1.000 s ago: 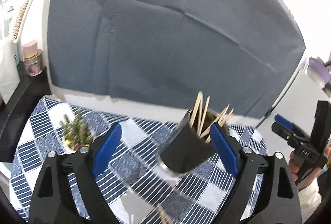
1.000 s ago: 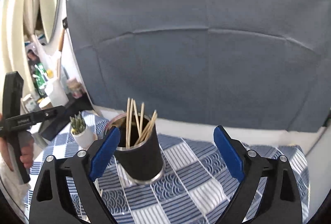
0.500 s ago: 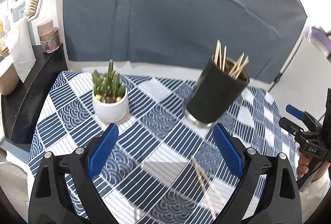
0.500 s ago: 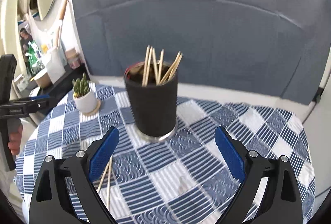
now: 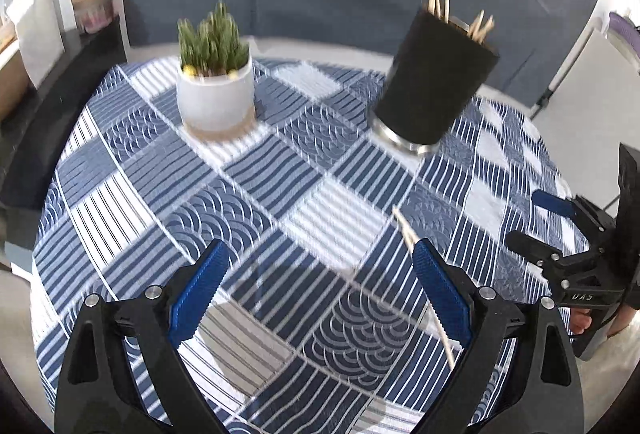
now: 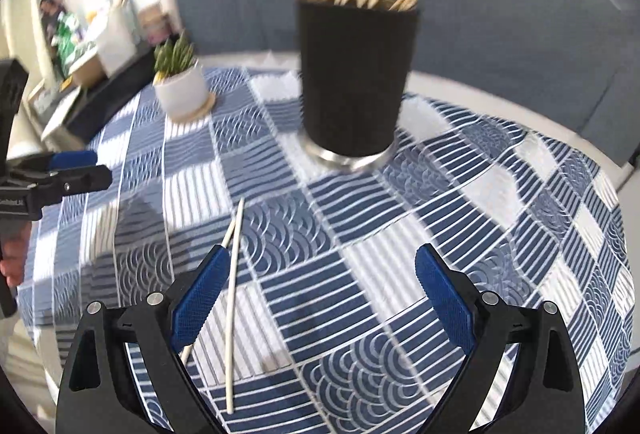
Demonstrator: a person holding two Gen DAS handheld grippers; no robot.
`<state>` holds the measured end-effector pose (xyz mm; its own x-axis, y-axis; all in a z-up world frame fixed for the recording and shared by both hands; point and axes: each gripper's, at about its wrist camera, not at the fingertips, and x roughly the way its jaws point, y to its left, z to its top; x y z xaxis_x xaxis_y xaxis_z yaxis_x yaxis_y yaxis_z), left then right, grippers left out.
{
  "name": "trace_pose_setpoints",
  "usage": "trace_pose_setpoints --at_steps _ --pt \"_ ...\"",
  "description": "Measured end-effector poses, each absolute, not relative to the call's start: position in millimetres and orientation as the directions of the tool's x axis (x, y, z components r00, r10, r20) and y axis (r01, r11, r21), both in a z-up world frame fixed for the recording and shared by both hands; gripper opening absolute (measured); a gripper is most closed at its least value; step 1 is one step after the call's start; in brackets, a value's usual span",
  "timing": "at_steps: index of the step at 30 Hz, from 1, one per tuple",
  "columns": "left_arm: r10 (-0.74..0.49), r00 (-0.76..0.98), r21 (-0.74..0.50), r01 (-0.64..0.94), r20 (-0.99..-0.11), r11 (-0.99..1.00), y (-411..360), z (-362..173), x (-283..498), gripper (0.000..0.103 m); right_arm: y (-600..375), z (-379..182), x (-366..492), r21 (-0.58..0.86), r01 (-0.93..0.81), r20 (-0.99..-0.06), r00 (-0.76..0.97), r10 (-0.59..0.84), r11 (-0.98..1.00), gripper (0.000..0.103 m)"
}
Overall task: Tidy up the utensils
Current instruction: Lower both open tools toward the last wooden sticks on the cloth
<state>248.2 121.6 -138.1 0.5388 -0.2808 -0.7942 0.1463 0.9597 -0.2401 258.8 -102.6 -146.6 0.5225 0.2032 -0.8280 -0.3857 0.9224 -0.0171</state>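
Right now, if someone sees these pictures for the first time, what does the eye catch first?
First the black cup full of chopsticks, upright near the far side of the blue patterned tablecloth. Next, two loose chopsticks lying on the cloth by the right tool, and a small potted cactus left of the cup.

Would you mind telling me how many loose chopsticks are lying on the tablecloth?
2. One chopstick lies just right of the right hand-held gripper's left finger; the other chopstick crosses behind that finger, mostly hidden.
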Motion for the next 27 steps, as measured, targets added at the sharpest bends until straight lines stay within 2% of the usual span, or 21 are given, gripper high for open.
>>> trace_pose_setpoints --at_steps 4,7,11,16,19,27 --pt "-0.295 0.490 -0.266 0.130 -0.820 0.955 120 -155 246 0.091 -86 -172 253 -0.038 -0.444 -0.870 0.455 0.189 0.895 0.089" --pt "-0.254 0.462 -0.213 0.141 -0.850 0.967 112 -166 246 0.091 -80 -189 253 -0.031 -0.447 -0.892 0.416 0.177 0.894 0.089" --pt "-0.268 0.422 -0.211 0.176 -0.866 0.961 108 -177 244 0.091 -75 -204 256 -0.053 -0.462 -0.908 0.390 0.149 0.885 0.089" --pt "-0.277 0.392 -0.223 0.180 -0.877 0.958 102 -191 239 0.093 -77 -207 271 -0.039 -0.453 -0.914 0.376 0.151 0.891 0.090" --pt "-0.225 0.407 -0.160 0.189 -0.885 0.969 89 -192 234 0.094 -83 -209 288 0.011 -0.451 -0.933 0.316 0.171 0.892 0.090" --pt "-0.231 0.377 -0.139 0.256 -0.897 0.957 40 -188 224 0.094 -94 -210 327 -0.005 -0.410 -0.963 0.248 0.106 0.912 0.088"
